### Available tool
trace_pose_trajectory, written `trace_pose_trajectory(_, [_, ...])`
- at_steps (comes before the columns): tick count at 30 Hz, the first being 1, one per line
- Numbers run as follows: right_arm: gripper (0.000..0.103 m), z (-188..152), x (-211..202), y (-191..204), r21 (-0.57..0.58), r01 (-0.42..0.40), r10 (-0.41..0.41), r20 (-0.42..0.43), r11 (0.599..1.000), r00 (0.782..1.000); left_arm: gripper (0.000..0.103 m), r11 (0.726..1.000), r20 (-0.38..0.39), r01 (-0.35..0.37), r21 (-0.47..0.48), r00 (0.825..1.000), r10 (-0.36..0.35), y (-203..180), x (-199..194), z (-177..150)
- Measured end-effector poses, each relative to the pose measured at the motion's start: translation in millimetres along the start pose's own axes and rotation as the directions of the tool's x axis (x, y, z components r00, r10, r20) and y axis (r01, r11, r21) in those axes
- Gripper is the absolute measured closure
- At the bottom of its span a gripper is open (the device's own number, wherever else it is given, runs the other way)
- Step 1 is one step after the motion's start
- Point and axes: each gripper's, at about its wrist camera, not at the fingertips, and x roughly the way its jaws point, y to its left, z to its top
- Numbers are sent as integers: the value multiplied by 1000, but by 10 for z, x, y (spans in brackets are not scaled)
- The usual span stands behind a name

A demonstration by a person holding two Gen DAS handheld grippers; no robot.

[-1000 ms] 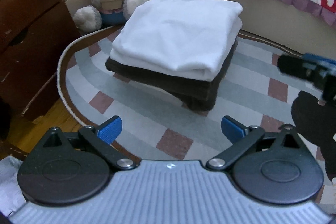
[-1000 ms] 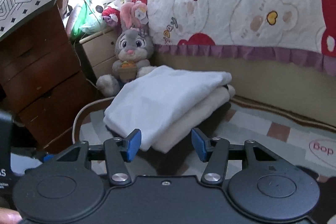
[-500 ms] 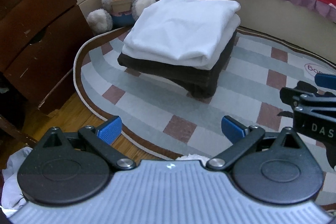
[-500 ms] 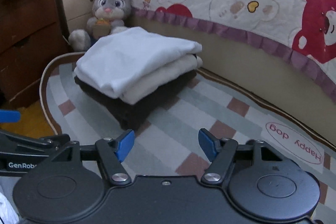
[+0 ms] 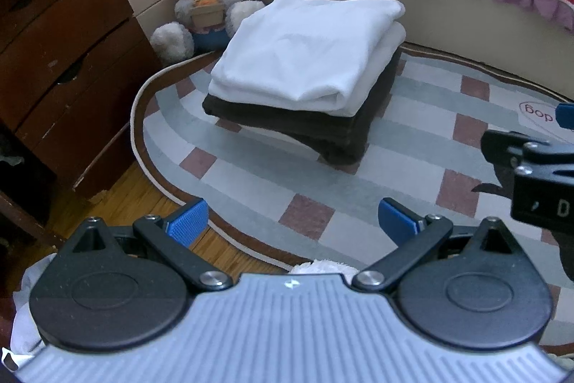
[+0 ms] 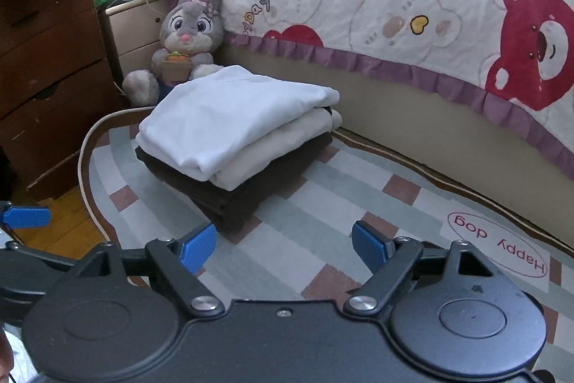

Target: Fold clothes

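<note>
Holding nothing: my left fingers (image 5: pixel 290 219) and right fingers (image 6: pixel 283 244) spread wide, near folded stack (image 6: pixel 233 128) on rug (image 6: pixel 323 203).

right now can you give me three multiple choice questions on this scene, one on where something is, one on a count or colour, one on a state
1. Where does the plush rabbit sit?
A. on top of the pile
B. behind the pile, at the bed's corner
C. in the middle of the rug

2. How many folded pieces show in the pile of clothes?
A. one
B. three
C. six

3. How do the left gripper and right gripper stand?
A. both open and empty
B. both shut on the white cloth
C. one open, one shut on a sock

Answers:
1 B, the rabbit leans by the bed beyond the pile.
2 B, a white cloth lies on a cream one, on a dark brown one.
3 A, only rug shows between each pair of blue pads.
</note>
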Motion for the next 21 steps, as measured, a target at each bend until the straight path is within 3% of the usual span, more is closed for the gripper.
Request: trace_pose_trajectory(21, [16, -33, 71, -11, -19, -8, 7, -32, 1000, 999, 0, 1000, -19, -17, -3, 1000, 17, 43, 65, -46])
